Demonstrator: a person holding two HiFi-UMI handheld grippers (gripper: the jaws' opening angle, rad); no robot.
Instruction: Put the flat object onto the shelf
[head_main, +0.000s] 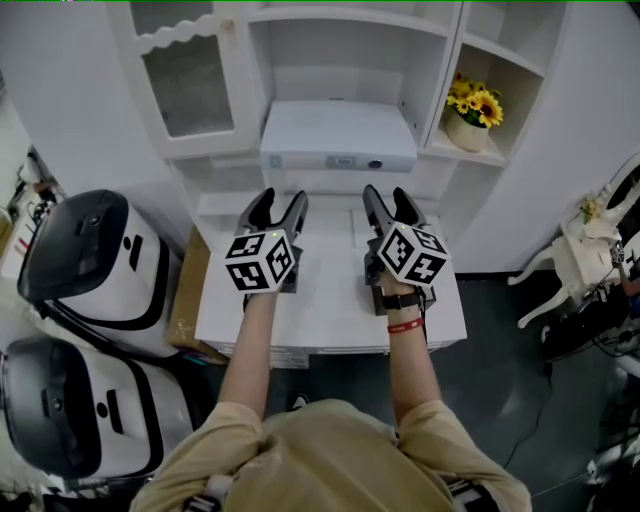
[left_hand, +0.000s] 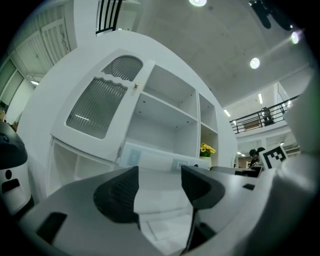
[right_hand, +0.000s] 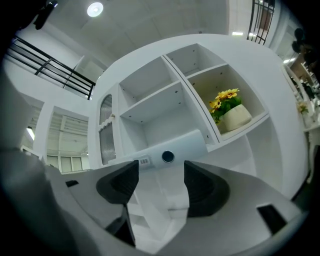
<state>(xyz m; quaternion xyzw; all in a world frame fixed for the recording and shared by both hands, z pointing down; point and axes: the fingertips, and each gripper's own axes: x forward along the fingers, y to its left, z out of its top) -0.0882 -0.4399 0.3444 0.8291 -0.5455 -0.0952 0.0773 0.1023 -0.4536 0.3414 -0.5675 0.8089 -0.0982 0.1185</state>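
A flat white box (head_main: 338, 135) with a round button and a small label on its front edge lies in the middle compartment of the white shelf unit (head_main: 340, 20), jutting out a little. It also shows in the left gripper view (left_hand: 155, 159) and the right gripper view (right_hand: 172, 150). My left gripper (head_main: 278, 203) and right gripper (head_main: 393, 197) are held side by side above a white table (head_main: 330, 300), pointing level at the shelf unit, short of the box. Both stand open, left (left_hand: 160, 184) and right (right_hand: 161, 181), with nothing between the jaws.
A pot of yellow flowers (head_main: 472, 112) stands in the right compartment. A ribbed glass door (head_main: 187, 82) closes the left one. Two white-and-black machines (head_main: 90, 255) (head_main: 65, 400) and a cardboard box (head_main: 186, 300) are on the floor at left, a white chair (head_main: 585, 250) at right.
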